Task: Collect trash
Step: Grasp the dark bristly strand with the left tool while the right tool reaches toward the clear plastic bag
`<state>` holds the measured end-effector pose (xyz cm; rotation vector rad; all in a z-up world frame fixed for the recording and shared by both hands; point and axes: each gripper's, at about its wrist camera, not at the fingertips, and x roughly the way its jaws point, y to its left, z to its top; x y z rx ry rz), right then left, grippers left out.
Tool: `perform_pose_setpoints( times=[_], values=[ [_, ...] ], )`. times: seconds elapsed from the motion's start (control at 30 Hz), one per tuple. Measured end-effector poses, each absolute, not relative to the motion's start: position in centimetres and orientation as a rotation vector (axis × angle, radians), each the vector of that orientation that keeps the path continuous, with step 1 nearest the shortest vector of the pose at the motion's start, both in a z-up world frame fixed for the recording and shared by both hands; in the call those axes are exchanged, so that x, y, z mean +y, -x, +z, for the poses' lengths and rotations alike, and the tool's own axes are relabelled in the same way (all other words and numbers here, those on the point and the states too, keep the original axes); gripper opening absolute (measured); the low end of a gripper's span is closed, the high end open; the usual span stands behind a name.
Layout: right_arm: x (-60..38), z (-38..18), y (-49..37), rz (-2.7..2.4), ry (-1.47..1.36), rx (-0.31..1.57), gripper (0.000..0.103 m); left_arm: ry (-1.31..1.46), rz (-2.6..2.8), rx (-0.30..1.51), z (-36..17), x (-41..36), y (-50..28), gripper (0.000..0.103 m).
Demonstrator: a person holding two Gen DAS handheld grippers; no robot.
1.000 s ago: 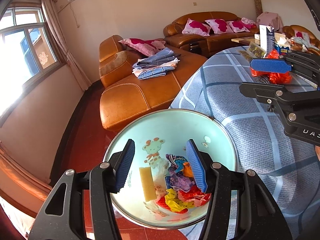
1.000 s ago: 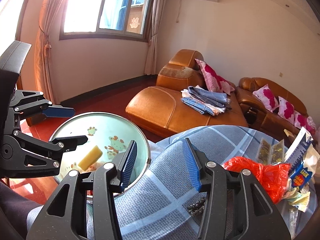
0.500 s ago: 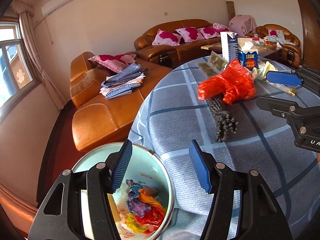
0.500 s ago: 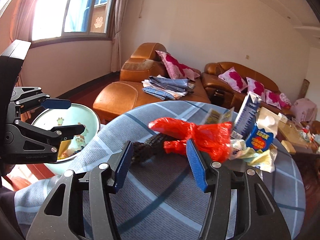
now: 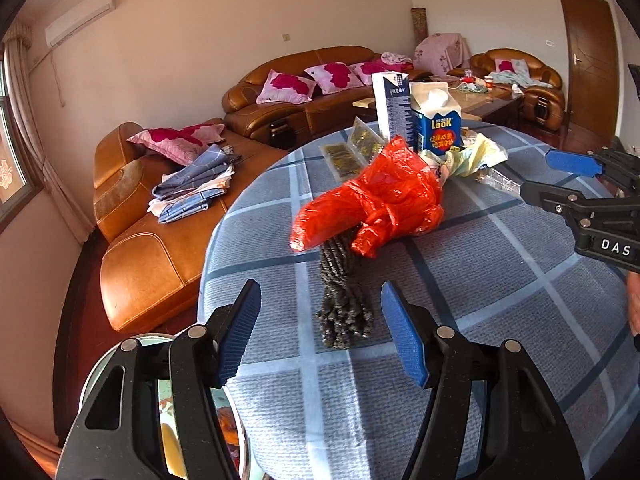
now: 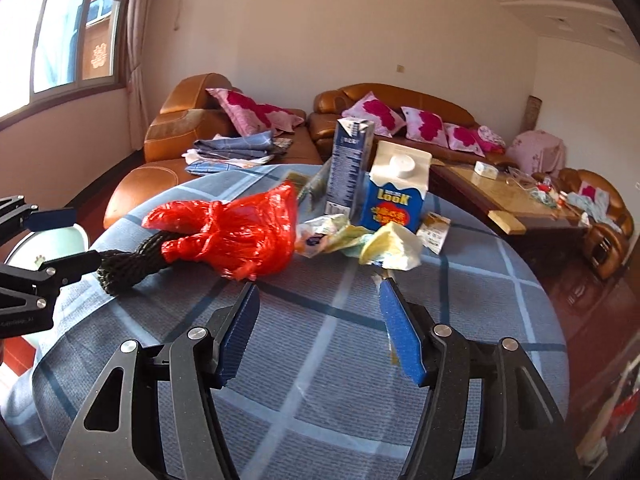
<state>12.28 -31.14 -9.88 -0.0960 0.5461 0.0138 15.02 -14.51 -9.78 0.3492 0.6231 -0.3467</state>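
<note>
hovering over the checked tablecloth, the left gripper and right gripper gape empty, jaws just widening; the red bag lies ahead, milk carton behind.

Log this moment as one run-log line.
left gripper: open, empty, jaws just widening | right gripper: open, empty, jaws just widening | red bag: on table | basin: holds trash

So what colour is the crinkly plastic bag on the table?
The plastic bag is bright red-orange, tied around a dark bundle. The left wrist view shows it best.
</note>
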Motion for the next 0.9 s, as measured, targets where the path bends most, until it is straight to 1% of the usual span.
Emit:
perform_pose_setpoints(
  times=[0.13, 0.17, 0.2, 0.23, 0.27, 0.3, 0.47, 0.73, 0.9],
  values=[
    [-32.3, -9.7, -11.8, -0.009, 0.061, 0.542, 0.065, -0.358, -0.364, 0.667, -11.2, -15.5, -16.0, 0.062],
    [-32.4, -9.7, -11.6, -0.006, 0.056, 0.544, 0.066, -0.360, -0.369, 0.674, -11.4, -15.6, -16.1, 0.059],
    [-32.4, -9.6, -11.5, -0.007, 0.054, 0.544, 0.067, -0.363, -0.375, 0.683, -11.7, -15.7, -16.2, 0.049],
    [-32.5, -9.6, -11.4, -0.010, 0.055, 0.542, 0.068, -0.363, -0.386, 0.699, -11.9, -15.7, -16.3, 0.042],
    [-32.5, -9.6, -11.3, -0.010, 0.055, 0.543, 0.068, -0.363, -0.398, 0.711, -12.2, -15.8, -16.3, 0.026],
    [-32.5, -9.6, -11.3, -0.010, 0.053, 0.547, 0.068, -0.370, -0.406, 0.716, -12.3, -15.8, -16.3, 0.020],
    [-32.4, -9.7, -11.3, -0.027, 0.045, 0.561, 0.068, -0.363, -0.396, 0.679, -11.6, -15.2, -15.2, 0.016],
    [-32.6, -9.8, -11.2, -0.035, 0.026, 0.572, 0.069, -0.362, -0.480, 0.575, -8.5, -14.4, -11.0, 0.015],
    [-32.6, -9.9, -11.4, -0.049, 0.018, 0.587, 0.069, -0.335, -0.329, 0.525, -7.4, -12.3, -11.3, 0.015]
  ],
)
